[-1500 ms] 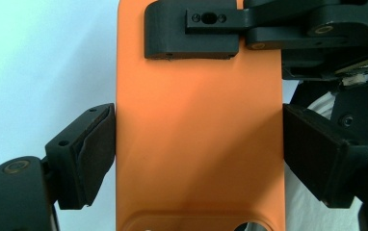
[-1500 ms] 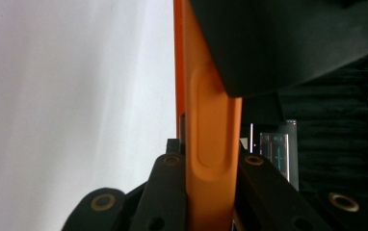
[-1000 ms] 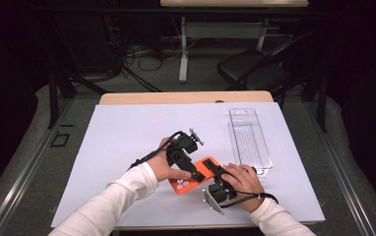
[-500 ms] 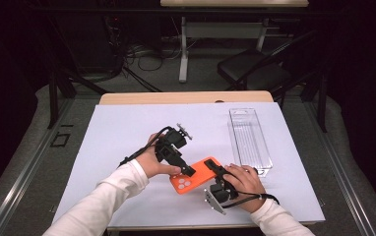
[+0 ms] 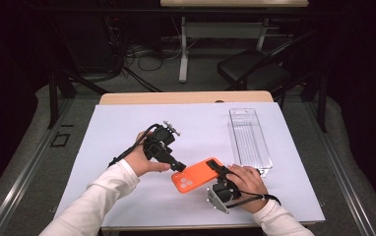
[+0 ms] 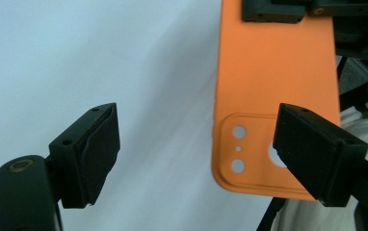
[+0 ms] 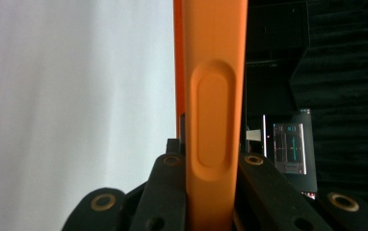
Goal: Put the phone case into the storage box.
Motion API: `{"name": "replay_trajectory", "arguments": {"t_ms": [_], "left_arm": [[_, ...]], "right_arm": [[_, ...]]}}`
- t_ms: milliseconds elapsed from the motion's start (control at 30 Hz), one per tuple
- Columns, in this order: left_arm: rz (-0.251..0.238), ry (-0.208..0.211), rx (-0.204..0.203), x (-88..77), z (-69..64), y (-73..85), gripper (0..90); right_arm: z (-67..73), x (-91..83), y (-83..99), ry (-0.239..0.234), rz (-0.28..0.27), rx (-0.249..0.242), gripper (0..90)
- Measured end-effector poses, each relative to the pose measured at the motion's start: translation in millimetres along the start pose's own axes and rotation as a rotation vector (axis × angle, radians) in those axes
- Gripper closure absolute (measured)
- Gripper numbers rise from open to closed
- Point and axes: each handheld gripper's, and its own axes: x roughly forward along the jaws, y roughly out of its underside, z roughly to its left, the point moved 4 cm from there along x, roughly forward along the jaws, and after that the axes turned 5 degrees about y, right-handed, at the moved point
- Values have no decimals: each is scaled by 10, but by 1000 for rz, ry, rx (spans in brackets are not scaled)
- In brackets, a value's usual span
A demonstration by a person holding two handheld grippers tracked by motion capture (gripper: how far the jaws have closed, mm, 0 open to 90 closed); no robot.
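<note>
An orange phone case [image 5: 196,175] is held edge-up a little above the white mat, its camera cut-out toward the person's left. My right gripper [image 5: 220,170] is shut on its far end; in the right gripper view the case's side edge [image 7: 216,96] runs up between the jaws of that gripper [image 7: 213,192]. My left gripper [image 5: 177,166] stands open just left of the case's camera corner. In the left gripper view its jaws [image 6: 196,144] are wide apart, with the case's back [image 6: 273,72] ahead of them and nothing pressed between the pads.
A clear plastic box [image 5: 249,137] lies on the mat's right side, just beyond the right hand. The white mat [image 5: 102,162] covers a wooden table [image 5: 186,97]. A dark chair [image 5: 255,69] and cables stand on the floor behind the table.
The left hand and its gripper have drawn back to the left, away from the case. The right gripper has kept still with the case in it.
</note>
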Motion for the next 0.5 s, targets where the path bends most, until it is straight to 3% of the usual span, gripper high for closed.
{"name": "replay_trajectory", "arguments": {"t_ms": [133, 300, 400, 500], "left_arm": [[-19, -7, -9, -38, 40, 21, 179], [-47, -14, -11, -91, 67, 31, 186], [-68, -33, -16, -115, 84, 34, 186], [-103, -25, -28, -147, 91, 31, 185]], "right_arm": [[-8, -12, 10, -9, -4, 34, 868], [-14, -16, 30, -33, -19, 128, 868], [-30, -26, 43, -34, -19, 149, 868], [-38, -28, 43, -40, -32, 179, 868]]}}
